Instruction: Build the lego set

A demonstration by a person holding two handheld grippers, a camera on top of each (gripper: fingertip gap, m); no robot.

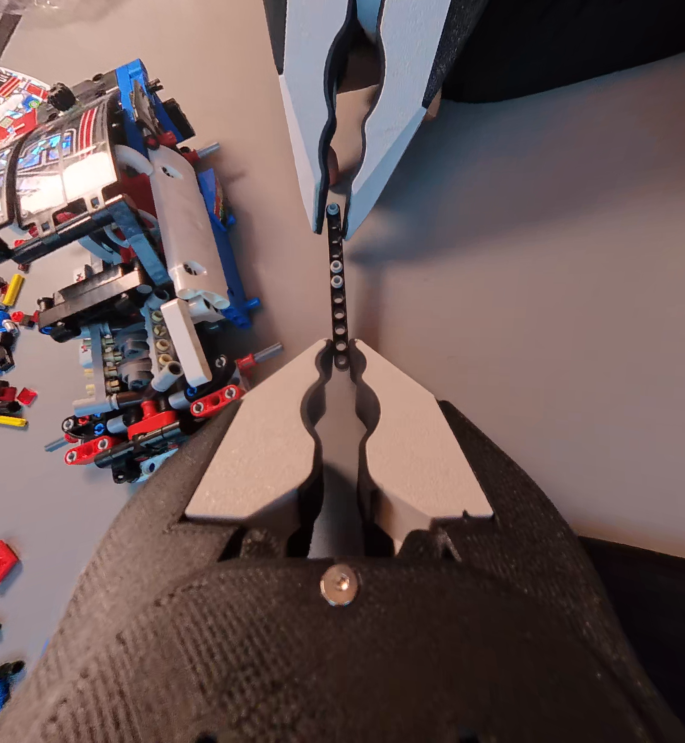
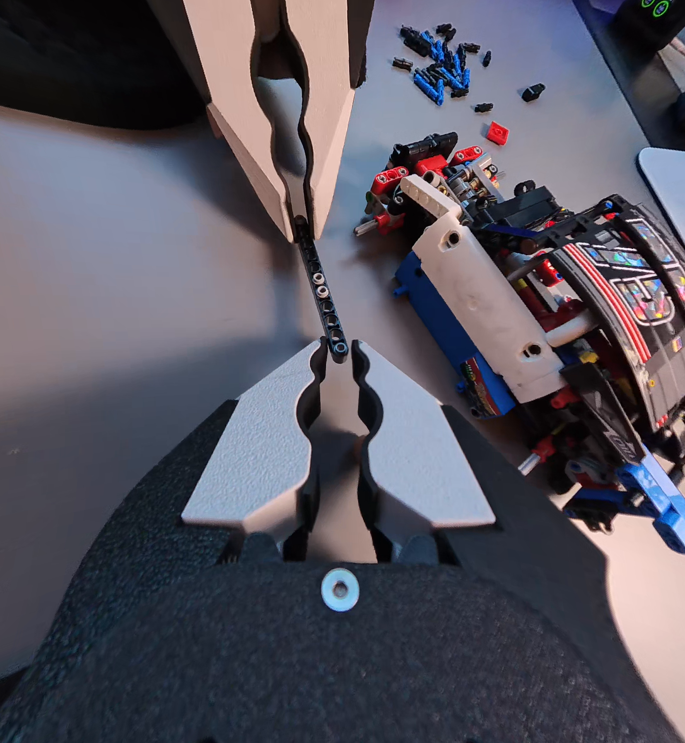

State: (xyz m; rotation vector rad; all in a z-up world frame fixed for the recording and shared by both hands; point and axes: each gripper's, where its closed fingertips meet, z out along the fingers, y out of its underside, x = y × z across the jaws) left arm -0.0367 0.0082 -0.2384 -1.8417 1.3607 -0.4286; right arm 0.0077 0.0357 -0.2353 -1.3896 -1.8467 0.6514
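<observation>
Left tongs (image 1: 340, 349) and right tongs (image 2: 338, 347) face each other tip to tip above the grey table (image 1: 533, 321), with a long black beam (image 1: 337, 297) stretched between them and lifted off the surface, well apart from the half-built car (image 1: 131, 261) lying to the side. Seen from the right wrist, the left tongs are clenched on the far end of the beam, their tips pinching its narrow edges. The right tongs are harder to read: their own camera shows one tip against the beam's end and a thin gap at the other, while the left wrist view makes them look closed on it, so I cannot tell whether they truly grip. Two pale pegs (image 1: 336, 273) sit in holes near the beam's middle, and another pale peg sits at the end by the right tongs. I judge the beam to be very light and stiff hard plastic, smooth enough to pivot or slide if pinched at only one spot, and long enough that a grip at one end gives it leverage to swing. Best hold is probably across the narrow edges close to an end, leaving the holes and pegs free for pressing onto the car. Loose blue and black pins (image 2: 441, 64) and a red tile (image 2: 497, 132) lie farther off on the table.
</observation>
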